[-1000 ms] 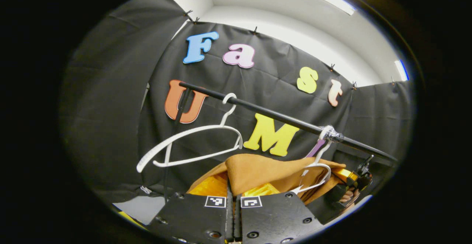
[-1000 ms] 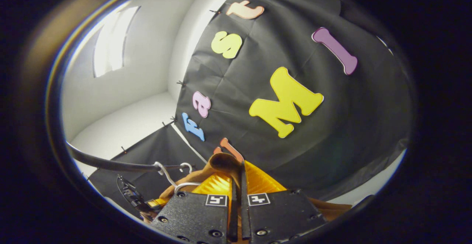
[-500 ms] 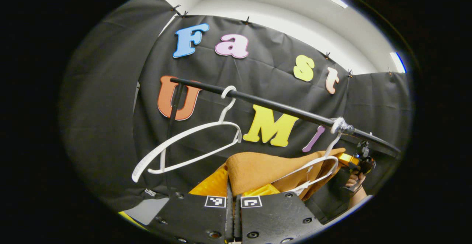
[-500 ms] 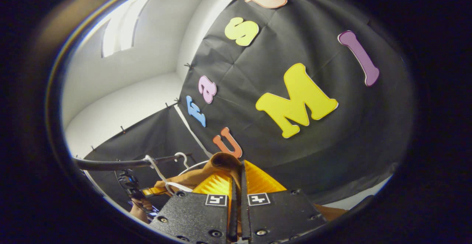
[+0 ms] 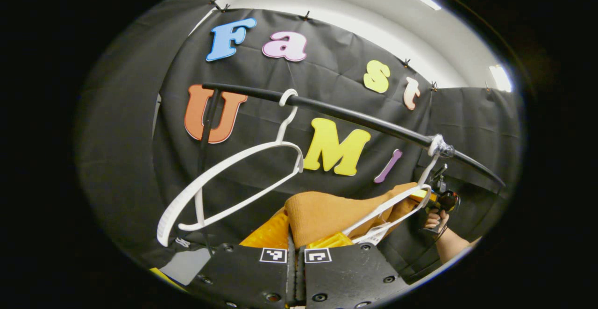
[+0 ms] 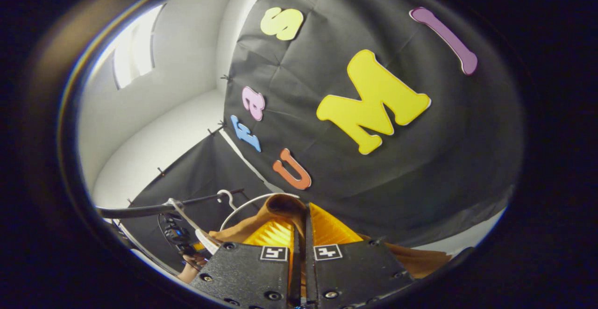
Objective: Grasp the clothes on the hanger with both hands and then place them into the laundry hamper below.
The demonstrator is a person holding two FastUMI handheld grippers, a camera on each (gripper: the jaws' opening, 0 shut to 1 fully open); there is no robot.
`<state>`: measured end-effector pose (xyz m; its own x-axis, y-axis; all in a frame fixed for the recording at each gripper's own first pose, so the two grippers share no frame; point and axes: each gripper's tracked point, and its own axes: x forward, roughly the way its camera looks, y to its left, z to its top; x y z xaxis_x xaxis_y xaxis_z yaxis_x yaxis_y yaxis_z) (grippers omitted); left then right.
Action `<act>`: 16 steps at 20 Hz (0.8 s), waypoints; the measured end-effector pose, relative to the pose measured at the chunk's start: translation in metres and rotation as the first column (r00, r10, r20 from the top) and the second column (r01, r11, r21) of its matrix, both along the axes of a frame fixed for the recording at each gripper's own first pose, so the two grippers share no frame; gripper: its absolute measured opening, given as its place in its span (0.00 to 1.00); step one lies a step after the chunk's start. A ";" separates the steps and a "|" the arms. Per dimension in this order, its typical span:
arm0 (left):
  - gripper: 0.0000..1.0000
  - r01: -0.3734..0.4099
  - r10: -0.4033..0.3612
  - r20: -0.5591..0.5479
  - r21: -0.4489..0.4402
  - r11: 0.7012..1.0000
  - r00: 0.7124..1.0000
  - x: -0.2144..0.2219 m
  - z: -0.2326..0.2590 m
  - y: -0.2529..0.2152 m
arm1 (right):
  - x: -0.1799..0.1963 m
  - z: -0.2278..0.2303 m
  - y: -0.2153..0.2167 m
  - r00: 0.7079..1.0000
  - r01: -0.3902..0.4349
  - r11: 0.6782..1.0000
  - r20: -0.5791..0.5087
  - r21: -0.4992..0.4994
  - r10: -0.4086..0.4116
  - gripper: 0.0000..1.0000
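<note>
A brown garment [image 5: 327, 213] stretches between both grippers below the black rail [image 5: 355, 117]. My left gripper [image 5: 295, 243] is shut on one end of it, a fold bulging above the yellow pads. One arm of a white hanger [image 5: 397, 204] taped to the rail still lies across the cloth. Farther off in the left gripper view, a hand holds the other gripper [image 5: 441, 201] at the cloth's far end. In the right gripper view my right gripper [image 6: 301, 234] is shut on a brown fold [image 6: 282, 206], with more cloth trailing to the right [image 6: 420, 262].
A second, bare white hanger [image 5: 224, 178] hangs tilted from the rail at the left. The rail's upright post [image 5: 205, 131] stands behind it. In the right gripper view the rail [image 6: 140, 211] and both hangers sit low at the left.
Both grippers have dropped, so the rail and hangers sit higher in the left gripper view. The garment has slid down and off the taped hanger, whose arm now swings out over the cloth.
</note>
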<state>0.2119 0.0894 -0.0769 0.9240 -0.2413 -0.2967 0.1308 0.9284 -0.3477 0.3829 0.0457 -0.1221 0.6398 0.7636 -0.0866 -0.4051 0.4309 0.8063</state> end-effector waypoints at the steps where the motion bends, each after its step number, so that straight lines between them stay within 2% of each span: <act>1: 0.00 -0.001 0.001 -0.005 -0.009 1.000 1.000 0.001 -0.003 0.000 | 0.000 -0.007 0.003 1.000 -0.004 1.000 -0.018 0.002 0.004 0.07; 10: 0.00 0.037 -0.043 -0.060 -0.102 0.994 0.997 -0.016 -0.032 0.001 | -0.003 -0.054 0.010 0.989 -0.007 0.996 -0.149 0.088 0.020 0.07; 16: 0.00 0.025 -0.043 -0.118 -0.155 0.988 0.992 -0.027 -0.064 0.006 | -0.018 -0.081 0.013 0.977 -0.001 0.996 -0.211 0.090 0.021 0.07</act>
